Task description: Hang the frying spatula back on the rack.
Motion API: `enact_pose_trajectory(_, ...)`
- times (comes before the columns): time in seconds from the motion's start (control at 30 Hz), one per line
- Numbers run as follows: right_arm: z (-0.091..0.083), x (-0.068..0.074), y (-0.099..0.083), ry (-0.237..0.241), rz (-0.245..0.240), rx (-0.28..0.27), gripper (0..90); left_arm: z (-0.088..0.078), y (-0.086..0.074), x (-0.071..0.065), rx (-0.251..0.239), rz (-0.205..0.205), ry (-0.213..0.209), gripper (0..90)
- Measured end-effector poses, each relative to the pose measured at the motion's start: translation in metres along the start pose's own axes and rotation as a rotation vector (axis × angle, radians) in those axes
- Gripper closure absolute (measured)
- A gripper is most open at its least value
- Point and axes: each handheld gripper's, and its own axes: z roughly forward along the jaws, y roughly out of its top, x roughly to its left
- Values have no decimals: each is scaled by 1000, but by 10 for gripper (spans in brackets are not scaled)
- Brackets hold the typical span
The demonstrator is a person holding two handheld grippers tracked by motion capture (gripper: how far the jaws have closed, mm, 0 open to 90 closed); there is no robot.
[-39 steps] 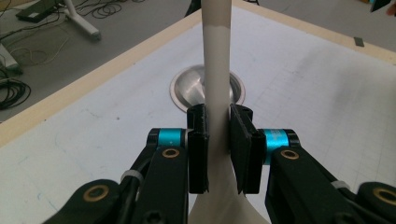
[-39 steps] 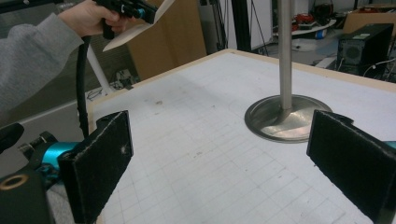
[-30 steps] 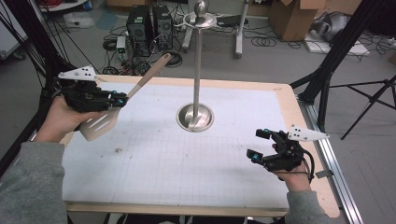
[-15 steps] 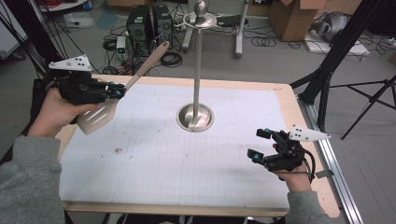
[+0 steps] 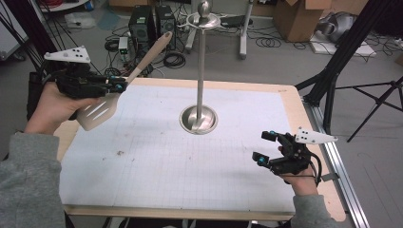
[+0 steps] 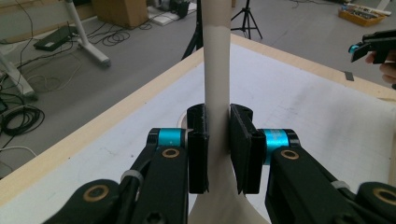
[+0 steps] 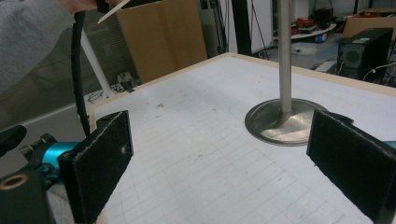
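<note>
item: wooden spatula [image 5: 124, 89], slotted blade, long handle. pinched at the neck between the pads of the left hand-held gripper [image 5: 115, 86], clear above the counter [image 5: 157, 166]; blade hangs below and behind the jaws, handle slants up and away from them.

step in hand, as judged: carrying the spatula, likely toward the metal stand [image 5: 201, 66], which rises well ahead of that gripper. next move calls for bringing the handle end up to the stand's top ring without knocking the pole.

right hand-held gripper [image 5: 266, 146]: jaws spread, nothing between them, low over the counter's near corner.

containers: none; the stand's dished base [image 5: 198, 119] holds nothing.
</note>
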Motion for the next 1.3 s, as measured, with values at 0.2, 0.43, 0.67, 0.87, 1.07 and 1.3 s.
enact_pose_trajectory(0.2,-1,-1,0,-3,1,-1,60,-3,3,0,-4,4,-3,774)
enact_pose_trajectory(0.43,-2,0,0,-3,-2,-7,60,-5,12,-4,-18,14,-8,774)
enact_pose_trajectory(0.67,-5,0,0,-3,2,-12,60,-3,18,-7,-19,20,-12,774)
enact_pose_trajectory(0.87,-7,-1,-1,-7,5,-20,60,0,19,-7,-23,13,-16,774)
enact_pose_trajectory(1.07,-7,-1,-1,-6,7,-19,60,4,20,-6,-28,2,-20,774)
enact_pose_trajectory(1.3,-8,-2,-1,-9,5,-25,60,5,18,-5,-38,-4,-33,774)
